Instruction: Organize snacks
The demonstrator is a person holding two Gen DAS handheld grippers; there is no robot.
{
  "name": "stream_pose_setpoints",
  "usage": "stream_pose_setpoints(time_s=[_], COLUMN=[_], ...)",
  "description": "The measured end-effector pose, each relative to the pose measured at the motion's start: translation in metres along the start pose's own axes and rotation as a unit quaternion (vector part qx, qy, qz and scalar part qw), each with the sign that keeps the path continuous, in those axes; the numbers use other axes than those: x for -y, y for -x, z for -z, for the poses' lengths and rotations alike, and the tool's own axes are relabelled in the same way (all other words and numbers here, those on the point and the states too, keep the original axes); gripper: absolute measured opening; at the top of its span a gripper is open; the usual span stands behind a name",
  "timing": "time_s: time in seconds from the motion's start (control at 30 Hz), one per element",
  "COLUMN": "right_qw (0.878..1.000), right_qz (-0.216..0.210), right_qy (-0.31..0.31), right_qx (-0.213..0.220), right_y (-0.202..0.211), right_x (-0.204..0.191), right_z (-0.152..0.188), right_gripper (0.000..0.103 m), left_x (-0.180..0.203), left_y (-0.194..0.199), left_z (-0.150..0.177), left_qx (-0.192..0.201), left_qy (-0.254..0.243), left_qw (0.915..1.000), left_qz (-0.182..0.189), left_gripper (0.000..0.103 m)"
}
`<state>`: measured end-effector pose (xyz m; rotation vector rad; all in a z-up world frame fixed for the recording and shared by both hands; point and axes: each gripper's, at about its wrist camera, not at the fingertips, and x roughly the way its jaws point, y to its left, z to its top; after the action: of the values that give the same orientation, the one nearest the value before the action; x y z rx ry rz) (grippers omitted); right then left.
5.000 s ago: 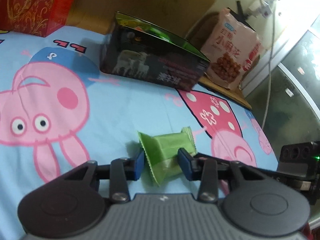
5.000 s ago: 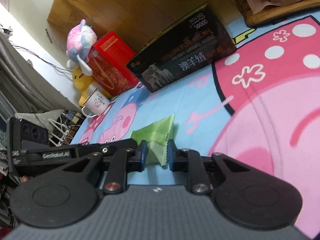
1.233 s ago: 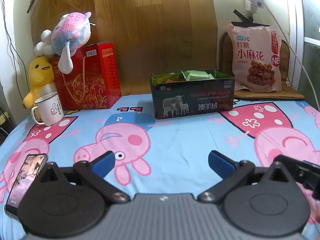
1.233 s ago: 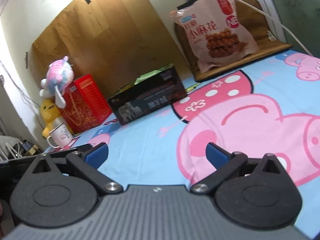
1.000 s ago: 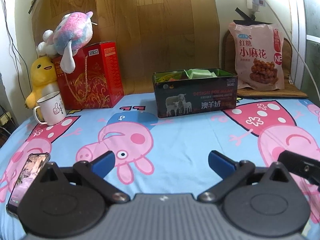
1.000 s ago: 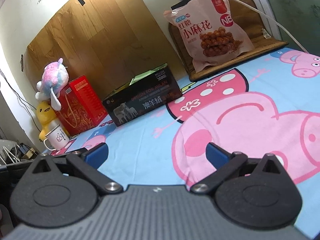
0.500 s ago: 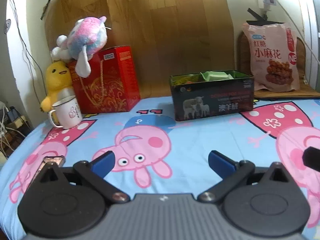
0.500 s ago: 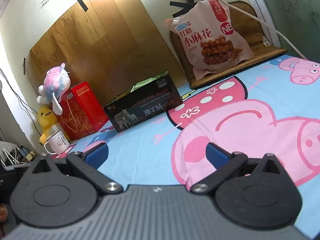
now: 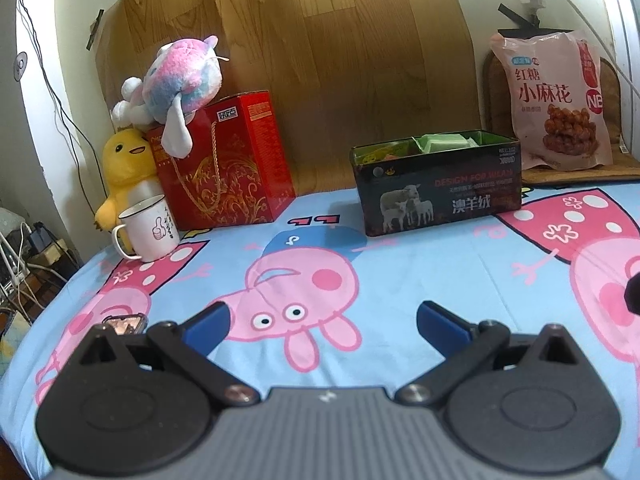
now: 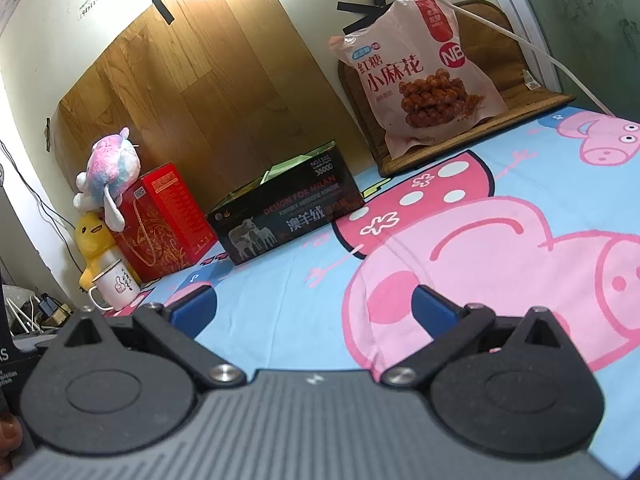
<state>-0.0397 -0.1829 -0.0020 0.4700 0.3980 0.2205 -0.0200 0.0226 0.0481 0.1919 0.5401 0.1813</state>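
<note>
Left gripper [image 9: 322, 326]: its blue fingers are standing wide apart over the cartoon-pig sheet [image 9: 420, 276], holding nothing; five seconds ago they were closing around a green snack packet lying on the sheet.
Right gripper [image 10: 314, 306]: its fingers are likewise spreading wide and empty, where five seconds ago they were pinching the same packet's edge.
View since half a second ago: the left camera is showing the tin a little farther right and more of the sheet's left edge.
Snack tin [image 9: 438, 184]: it is sitting open near the back edge of the sheet, right of centre, well apart from both grippers.
Green packets [image 9: 444, 142]: they are lying inside the tin, toward its right end; yellowish wrappers are showing at its left end.
Pink snack bag [image 9: 554, 100]: it is leaning upright at the back right corner, on a brown mat.
Red gift box [image 9: 222, 164]: it is standing at the back left, a pink-blue plush [image 9: 180, 80] resting on top.
Yellow duck toy [image 9: 124, 168]: it is sitting left of the red box, behind the white mug [image 9: 150, 228].
Phone [image 9: 124, 323]: it is lying near the sheet's left edge, mostly hidden behind the left gripper's body.
</note>
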Motion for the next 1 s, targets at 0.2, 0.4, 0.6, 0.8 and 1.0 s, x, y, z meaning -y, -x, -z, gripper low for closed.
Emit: stream_pose_setpoints(time_s=[0.2, 0.4, 0.6, 0.8, 1.0], right_qw=[1.000, 1.000, 1.000, 1.000, 1.000], right_qz=[-0.001, 0.000, 0.002, 0.004, 0.004], right_qy=[0.001, 0.001, 0.001, 0.000, -0.002], right_qx=[0.000, 0.002, 0.008, 0.012, 0.010], right_y=[-0.0002, -0.0003, 0.0020, 0.0035, 0.0033], right_x=[0.0000, 0.0002, -0.0004, 0.0004, 0.0013], right_z=[-0.0002, -0.0007, 0.0001, 0.0003, 0.0006], right_gripper=[0.103, 0.103, 0.103, 0.103, 0.103], left_x=[-0.0012, -0.0010, 0.0002, 0.0009, 0.0016], left_y=[-0.0001, -0.0005, 0.0006, 0.0007, 0.0011], left_z=[-0.0011, -0.0012, -0.0008, 0.0005, 0.0012], left_qx=[0.001, -0.007, -0.015, -0.025, -0.024], left_qy=[0.002, 0.002, 0.005, 0.010, 0.010], left_qw=[1.0000, 0.9999, 0.9996, 0.9989, 0.9987], left_qz=[0.001, 0.011, 0.023, 0.040, 0.043], left_gripper=[0.103, 0.103, 0.103, 0.103, 0.103])
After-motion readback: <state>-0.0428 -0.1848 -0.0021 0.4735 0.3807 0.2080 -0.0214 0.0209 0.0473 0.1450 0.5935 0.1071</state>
